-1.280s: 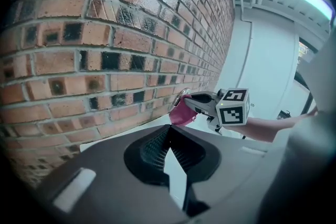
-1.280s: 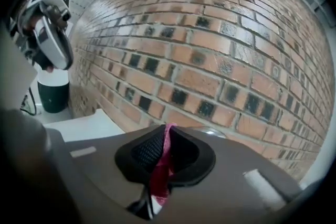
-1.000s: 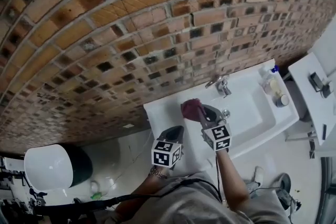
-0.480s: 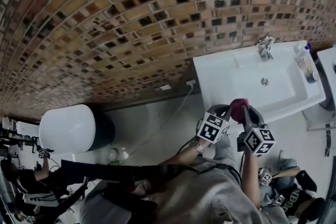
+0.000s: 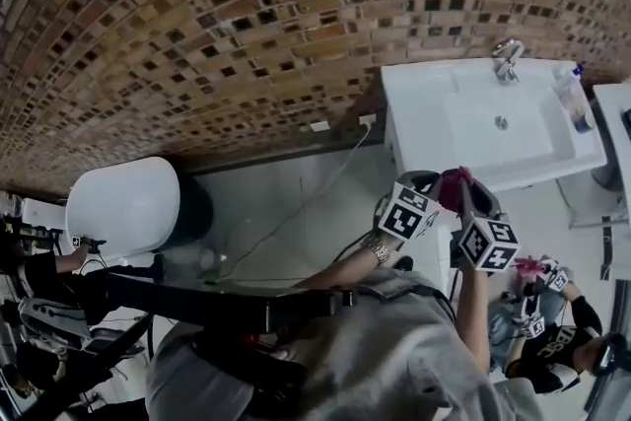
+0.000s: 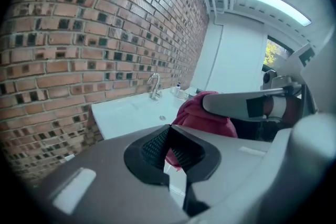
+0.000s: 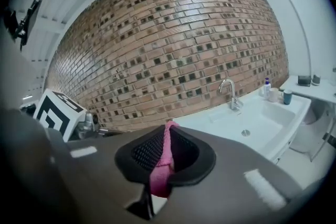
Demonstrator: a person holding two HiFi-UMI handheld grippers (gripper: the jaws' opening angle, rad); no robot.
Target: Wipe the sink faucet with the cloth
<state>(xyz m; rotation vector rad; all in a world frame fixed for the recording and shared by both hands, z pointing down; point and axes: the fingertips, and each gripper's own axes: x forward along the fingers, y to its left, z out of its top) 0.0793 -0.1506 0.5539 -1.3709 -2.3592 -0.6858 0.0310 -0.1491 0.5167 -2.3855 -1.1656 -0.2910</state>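
Right tongs clench the cloth, left tongs pressed together, both well short of the sink.

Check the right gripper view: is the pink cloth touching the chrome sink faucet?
No, the pink cloth is clamped in the right gripper, apart from the chrome sink faucet.

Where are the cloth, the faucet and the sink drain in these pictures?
cloth (image 7: 160,173), right gripper view, on its hanging pink fold.
faucet (image 7: 232,96), right gripper view, on its upright stem.
sink drain (image 7: 245,132), right gripper view, on its round centre.
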